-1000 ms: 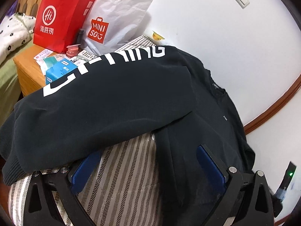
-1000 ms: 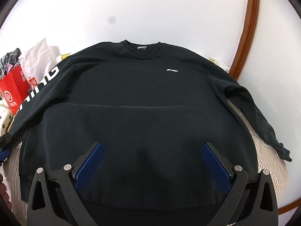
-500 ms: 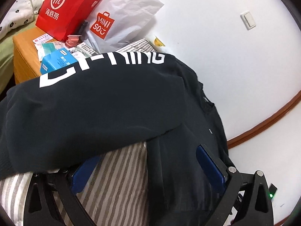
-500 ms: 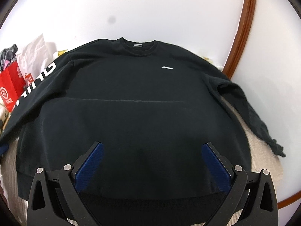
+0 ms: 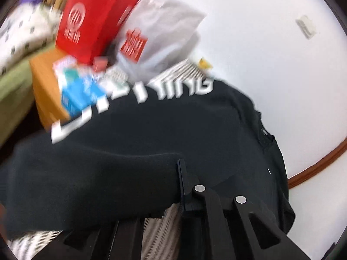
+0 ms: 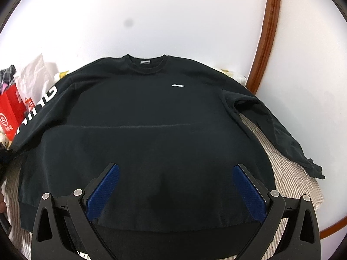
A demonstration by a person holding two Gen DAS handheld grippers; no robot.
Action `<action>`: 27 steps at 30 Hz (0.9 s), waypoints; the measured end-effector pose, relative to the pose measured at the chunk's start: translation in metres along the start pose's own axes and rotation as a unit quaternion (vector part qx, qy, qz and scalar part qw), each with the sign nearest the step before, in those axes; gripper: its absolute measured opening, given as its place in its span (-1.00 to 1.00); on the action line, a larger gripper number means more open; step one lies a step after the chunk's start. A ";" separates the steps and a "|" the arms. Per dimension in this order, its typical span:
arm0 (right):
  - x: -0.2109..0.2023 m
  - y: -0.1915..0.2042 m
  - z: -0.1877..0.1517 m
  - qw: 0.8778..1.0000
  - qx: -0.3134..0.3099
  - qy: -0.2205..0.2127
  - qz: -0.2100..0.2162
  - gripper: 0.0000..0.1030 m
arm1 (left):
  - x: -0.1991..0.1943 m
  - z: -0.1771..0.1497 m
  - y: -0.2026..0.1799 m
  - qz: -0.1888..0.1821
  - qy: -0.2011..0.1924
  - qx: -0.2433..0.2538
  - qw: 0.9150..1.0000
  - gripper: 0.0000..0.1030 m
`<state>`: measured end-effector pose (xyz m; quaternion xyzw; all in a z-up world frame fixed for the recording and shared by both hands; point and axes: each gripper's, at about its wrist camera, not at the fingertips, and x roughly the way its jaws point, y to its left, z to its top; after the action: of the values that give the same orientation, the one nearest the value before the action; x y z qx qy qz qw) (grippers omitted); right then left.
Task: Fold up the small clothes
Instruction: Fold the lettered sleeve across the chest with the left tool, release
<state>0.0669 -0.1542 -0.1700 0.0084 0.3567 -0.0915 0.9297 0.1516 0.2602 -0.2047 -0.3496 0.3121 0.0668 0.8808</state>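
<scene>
A black sweatshirt [image 6: 151,130] with a small white chest logo lies flat, front up, on a striped cover [image 6: 288,173]. Its left sleeve [image 5: 108,151] bears large white letters and lies across the left wrist view. My left gripper [image 5: 180,173] is shut on that sleeve's fabric; the view is blurred. My right gripper [image 6: 175,184] is open and empty, hovering over the sweatshirt's lower hem. The right sleeve [image 6: 282,134] trails off to the right.
A red paper bag [image 5: 86,23] and a white shopping bag [image 5: 160,34] stand on a wooden nightstand [image 5: 45,86] with a blue box [image 5: 78,97]. A white wall [image 6: 173,17] with brown trim [image 6: 264,43] is behind. A bed [image 5: 19,47] lies at far left.
My left gripper has closed on the lettered sleeve and is moving, blurring its view. My right gripper stays open over the hem, barely moved.
</scene>
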 end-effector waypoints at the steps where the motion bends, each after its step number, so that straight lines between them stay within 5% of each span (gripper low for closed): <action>1: 0.000 -0.003 0.002 1.000 0.001 -0.003 0.004 0.99 | -0.005 0.003 -0.009 -0.002 -0.005 0.017 1.000 -0.87; 10: 0.011 -0.051 0.018 0.999 0.008 -0.020 0.040 0.99 | -0.034 0.023 -0.122 -0.034 -0.050 0.151 0.987 -0.89; 15: 0.013 -0.087 0.019 0.999 0.007 -0.032 0.027 0.99 | -0.026 0.005 -0.203 -0.044 -0.053 0.240 0.968 -0.89; 23: 0.030 -0.157 0.001 0.998 0.058 -0.015 -0.001 0.99 | 0.042 -0.060 -0.322 -0.084 0.012 0.360 0.929 -0.89; 27: 0.045 -0.176 -0.013 0.997 0.072 0.012 -0.013 0.99 | 0.080 -0.090 -0.340 -0.084 0.058 0.385 0.917 -0.89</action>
<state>0.0605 -0.3333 -0.2007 0.0714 0.3607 -0.1289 0.9210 0.2843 -0.0609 -0.1072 -0.0114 0.3334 -0.1534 0.9301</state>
